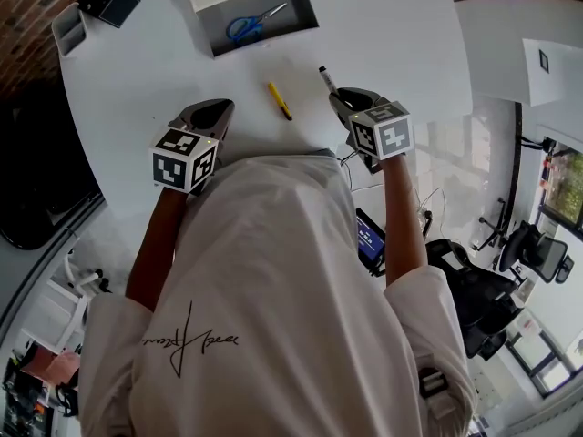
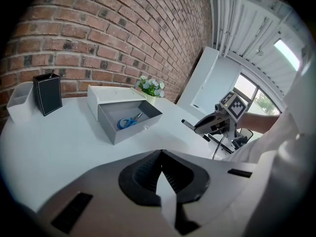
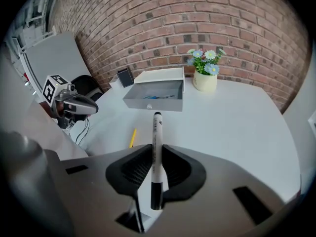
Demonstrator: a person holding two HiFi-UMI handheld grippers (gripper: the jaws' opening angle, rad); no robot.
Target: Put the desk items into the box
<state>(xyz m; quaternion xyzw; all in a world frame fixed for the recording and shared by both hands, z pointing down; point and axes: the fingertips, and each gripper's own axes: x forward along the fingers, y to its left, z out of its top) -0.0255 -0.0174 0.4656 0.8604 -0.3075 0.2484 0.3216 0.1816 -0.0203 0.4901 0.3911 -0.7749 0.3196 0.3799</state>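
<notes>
Clearly the right gripper (image 3: 155, 153) has hold of the white marker (image 3: 157, 132), its jaws closed partway onto the barrel with the black-capped end toward the camera and the other end poking out over the bench (image 1: 164, 71). Off to the side, the left gripper (image 2: 161, 154) hovers with its jaws together and nothing between them. The open grey box (image 1: 296, 21) sits farther back (blue scissors (image 1: 252, 24) already lie inside), and a yellow pen (image 1: 280, 100) lies on the bench between the grippers.
</notes>
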